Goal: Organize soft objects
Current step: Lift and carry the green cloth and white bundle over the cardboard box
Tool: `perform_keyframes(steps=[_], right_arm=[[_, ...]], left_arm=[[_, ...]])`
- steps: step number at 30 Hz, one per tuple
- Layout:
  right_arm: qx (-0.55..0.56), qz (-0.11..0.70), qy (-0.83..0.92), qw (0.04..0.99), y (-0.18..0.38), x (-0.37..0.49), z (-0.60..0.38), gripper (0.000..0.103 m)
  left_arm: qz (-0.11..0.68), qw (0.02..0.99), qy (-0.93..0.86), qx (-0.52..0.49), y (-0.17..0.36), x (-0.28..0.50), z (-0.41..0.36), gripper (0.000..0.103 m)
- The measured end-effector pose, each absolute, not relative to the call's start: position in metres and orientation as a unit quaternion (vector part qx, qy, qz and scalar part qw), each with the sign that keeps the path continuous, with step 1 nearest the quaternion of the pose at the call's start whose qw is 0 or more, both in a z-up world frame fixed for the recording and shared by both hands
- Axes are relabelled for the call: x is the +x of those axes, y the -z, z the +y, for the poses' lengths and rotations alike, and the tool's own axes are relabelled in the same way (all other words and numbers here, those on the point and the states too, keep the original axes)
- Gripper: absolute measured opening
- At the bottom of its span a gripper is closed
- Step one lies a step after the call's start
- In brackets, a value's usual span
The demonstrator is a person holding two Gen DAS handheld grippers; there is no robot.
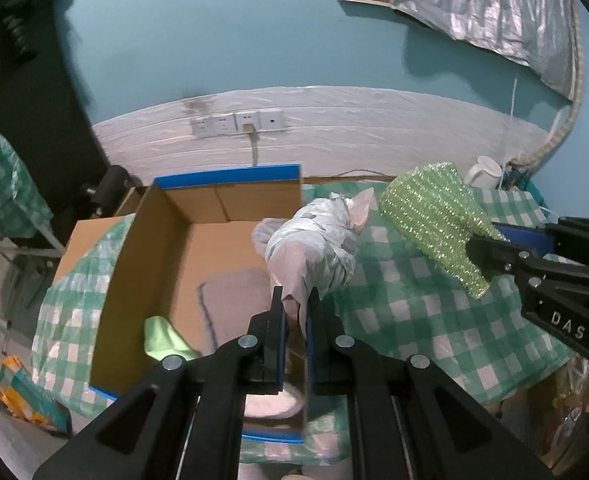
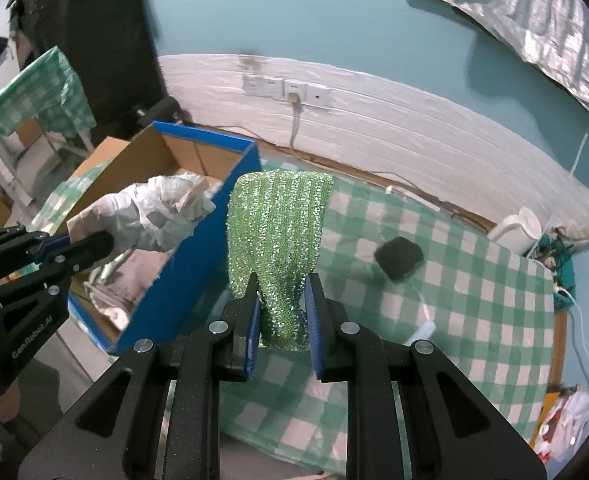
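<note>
My left gripper (image 1: 295, 300) is shut on a crumpled white cloth with grey spots (image 1: 314, 240) and holds it over the right wall of an open cardboard box with blue edges (image 1: 222, 204). The cloth also shows in the right wrist view (image 2: 154, 212), at the box (image 2: 198, 240). My right gripper (image 2: 280, 292) is shut on a sparkly green knitted cloth (image 2: 274, 224) and holds it above the checked table, right of the box. That green cloth shows in the left wrist view (image 1: 434, 220). Inside the box lie a grey cloth (image 1: 234, 292) and a light green cloth (image 1: 162, 336).
A green-and-white checked tablecloth (image 2: 474, 300) covers the table. A black sponge-like pad (image 2: 398, 258) lies on it right of the green cloth. A white kettle (image 2: 518, 228) stands at the far right edge. Wall sockets (image 1: 238, 122) with a cable sit behind the box.
</note>
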State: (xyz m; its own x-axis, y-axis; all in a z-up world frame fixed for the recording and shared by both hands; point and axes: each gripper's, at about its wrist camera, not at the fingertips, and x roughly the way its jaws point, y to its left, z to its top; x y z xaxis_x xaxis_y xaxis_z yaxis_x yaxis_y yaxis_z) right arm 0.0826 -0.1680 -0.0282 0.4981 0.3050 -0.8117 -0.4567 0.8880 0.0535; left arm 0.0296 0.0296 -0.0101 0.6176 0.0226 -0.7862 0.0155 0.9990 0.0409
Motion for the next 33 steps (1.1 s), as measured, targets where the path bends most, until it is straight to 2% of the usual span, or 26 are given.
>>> perform_keyframes(steps=[16,33], right_arm=[[-0.118,0.459,-0.258,0.842,0.034,0.087,-0.090,0.019],[-0.140,0.486,-0.305,0.807,0.060,0.092,-0.011,0.019]], left_arm=[[0.432,0.900,-0.053,-0.005,0.011,0.025,0.093,0.008],[0.467,0.878,-0.104,-0.020,0.047,0.025,0.142,0.008]])
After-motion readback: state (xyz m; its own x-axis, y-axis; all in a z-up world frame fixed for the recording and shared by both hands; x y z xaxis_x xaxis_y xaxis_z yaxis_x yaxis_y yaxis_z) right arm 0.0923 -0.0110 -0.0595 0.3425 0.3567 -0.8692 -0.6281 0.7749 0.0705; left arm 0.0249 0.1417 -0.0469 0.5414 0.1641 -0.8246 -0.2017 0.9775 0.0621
